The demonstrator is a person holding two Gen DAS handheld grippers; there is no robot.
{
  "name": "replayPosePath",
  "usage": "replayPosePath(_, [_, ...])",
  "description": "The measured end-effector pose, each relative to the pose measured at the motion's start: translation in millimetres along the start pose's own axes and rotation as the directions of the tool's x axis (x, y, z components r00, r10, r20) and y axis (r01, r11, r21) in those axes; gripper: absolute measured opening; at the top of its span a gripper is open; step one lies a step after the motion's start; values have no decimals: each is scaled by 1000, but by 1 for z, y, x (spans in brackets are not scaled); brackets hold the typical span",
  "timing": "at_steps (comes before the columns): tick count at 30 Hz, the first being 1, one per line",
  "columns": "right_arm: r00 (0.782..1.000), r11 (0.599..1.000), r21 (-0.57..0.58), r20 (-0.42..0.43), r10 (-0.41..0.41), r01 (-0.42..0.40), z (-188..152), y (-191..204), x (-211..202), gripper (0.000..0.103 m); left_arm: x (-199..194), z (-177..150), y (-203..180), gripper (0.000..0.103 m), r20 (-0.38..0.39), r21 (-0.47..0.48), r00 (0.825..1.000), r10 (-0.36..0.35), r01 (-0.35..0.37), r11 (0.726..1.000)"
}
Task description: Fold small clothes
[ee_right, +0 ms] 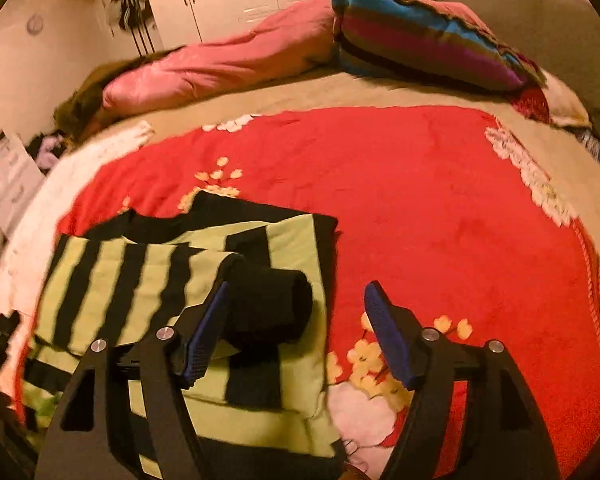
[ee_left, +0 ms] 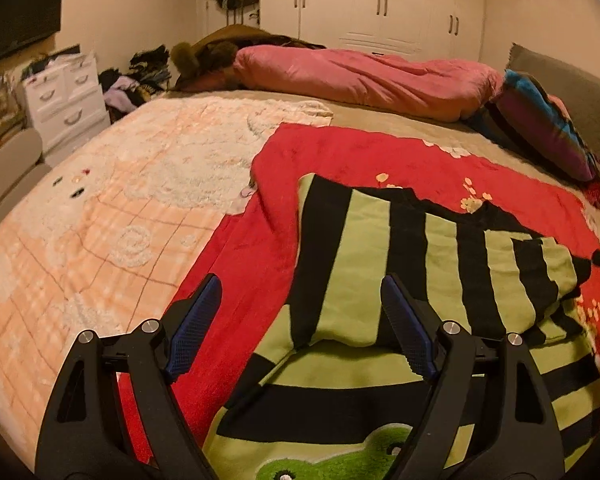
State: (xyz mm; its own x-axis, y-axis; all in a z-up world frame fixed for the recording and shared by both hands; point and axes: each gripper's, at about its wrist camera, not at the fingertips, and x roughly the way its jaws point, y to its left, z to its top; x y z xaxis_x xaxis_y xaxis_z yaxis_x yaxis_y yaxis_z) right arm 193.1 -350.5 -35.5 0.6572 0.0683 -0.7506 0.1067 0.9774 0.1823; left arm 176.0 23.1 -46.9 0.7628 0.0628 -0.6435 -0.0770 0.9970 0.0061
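Note:
A small green-and-black striped sweater [ee_left: 400, 264] with a frog picture [ee_left: 336, 460] on its front lies on a red blanket [ee_left: 340, 152]. Its sleeves are folded across the body. In the right wrist view the sweater [ee_right: 148, 272] lies at the left, and a black cuff [ee_right: 272, 304] of a folded sleeve rests on top. My left gripper [ee_left: 300, 324] is open and empty, just above the sweater's lower part. My right gripper [ee_right: 296, 332] is open and empty, over the sweater's right edge, with the cuff just beyond its left finger [ee_right: 204, 336].
The red blanket [ee_right: 420, 200] covers the bed's near part, next to a peach checked blanket [ee_left: 100, 208]. A pink duvet [ee_left: 360, 76] and a striped pillow [ee_right: 420, 36] lie at the far side. White drawers [ee_left: 64, 96] and wardrobes [ee_left: 380, 0] stand beyond the bed.

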Motion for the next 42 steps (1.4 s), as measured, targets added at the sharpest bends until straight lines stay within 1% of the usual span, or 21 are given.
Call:
replayPosePath(4, [1000,1000,-22,1,22,-22,-9,4,-7,68,-2,-1,-16,74,5,64,1000,-2,2,998])
replayPosePath(7, [997,998,-4,-37,61,-61,-19,-1,-2,68,-3,-2,-24,74,-3,89,1000,-14,14,996])
replayPosePath(9, [997,998,-35,-62,56,-58,-24,0,3,68,-4,-3,-27,74,-6,95,1000,-20,21,995])
replayPosePath(11, [995,991,-121,-79,54,-63,-27,8,9,68,-4,-2,-32,74,-11,101,1000,-27,28,994])
replayPosePath(13, [996,975,-215,-78,40,-56,-28,16,16,65,-1,1,-38,74,-25,107,999,-42,45,993])
replayPosePath(14, [996,965,-256,-78,38,-57,-27,20,19,60,0,3,-41,77,-31,110,998,-48,51,993])
replayPosePath(15, [996,958,-280,-78,40,-60,-27,21,23,59,3,5,-44,82,-37,116,998,-53,57,992])
replayPosePath(16, [996,948,-311,-80,50,-72,-25,24,28,58,6,9,-48,90,-44,127,998,-55,60,990])
replayPosePath(18, [992,940,-325,-93,80,-106,-21,24,38,58,15,16,-59,90,-58,161,997,-42,51,986])
replayPosePath(20, [984,936,-314,-118,130,-161,-16,23,45,58,26,20,-67,90,-77,193,996,-44,58,979])
replayPosePath(21, [980,934,-305,-128,155,-187,-15,22,47,49,32,20,-70,90,-92,210,995,-35,54,976])
replayPosePath(22, [971,931,-287,-148,188,-224,-14,20,50,34,45,18,-73,90,-135,228,991,-18,48,973])
replayPosePath(24, [960,930,-257,-166,225,-262,-12,16,48,10,64,11,-73,90,-199,233,980,-2,50,971])
replayPosePath(25, [949,931,-212,-174,264,-298,-10,10,45,7,73,4,-70,90,-235,233,972,10,46,971])
replayPosePath(27, [933,932,-131,-172,315,-338,-9,-4,37,7,79,-5,-65,90,-250,235,968,21,40,971])
replayPosePath(29, [933,936,-89,-154,325,-341,-10,-16,31,7,79,-6,-61,90,-247,226,969,5,53,973])
replayPosePath(30, [936,941,-77,-155,316,-331,-12,-21,32,7,78,-4,-59,90,-245,214,969,-6,60,975])
replayPosePath(33, [943,958,-70,-208,260,-280,-25,-22,44,7,78,-4,-56,90,-242,185,970,-24,70,980])
replayPosePath(37, [957,968,-87,-199,212,-233,-30,-11,36,9,75,-8,-55,90,-231,197,972,-33,80,977])
replayPosePath(39, [964,975,-63,-180,198,-212,-28,-12,25,13,72,-7,-53,90,-223,177,973,-51,92,980])
replayPosePath(42, [975,979,-22,-94,201,-204,-22,-16,0,18,58,-1,-45,90,-179,125,980,-87,110,986])
